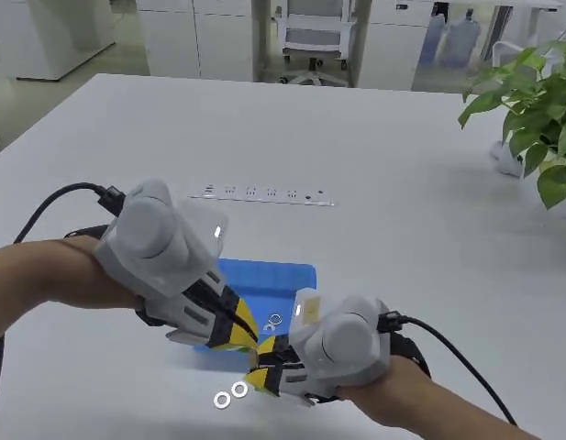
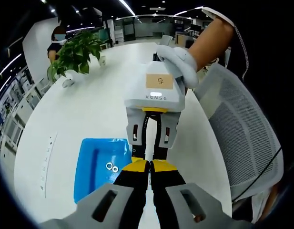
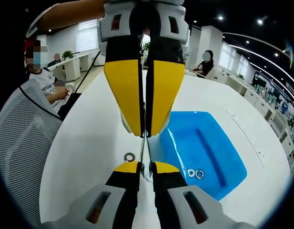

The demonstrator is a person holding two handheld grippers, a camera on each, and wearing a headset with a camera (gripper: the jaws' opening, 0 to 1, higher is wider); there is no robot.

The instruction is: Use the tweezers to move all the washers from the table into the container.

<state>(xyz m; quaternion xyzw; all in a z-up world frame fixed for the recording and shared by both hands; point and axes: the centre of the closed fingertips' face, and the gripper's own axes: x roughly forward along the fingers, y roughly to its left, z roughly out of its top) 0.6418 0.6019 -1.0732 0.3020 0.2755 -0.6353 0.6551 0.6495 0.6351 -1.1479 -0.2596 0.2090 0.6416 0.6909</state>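
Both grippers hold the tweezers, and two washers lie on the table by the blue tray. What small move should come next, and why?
Probably lower the tweezers onto the nearer washer and pinch it. The left gripper and right gripper are both shut on them. That washer and the other washer lie on the table beside the tray, which already holds two washers.
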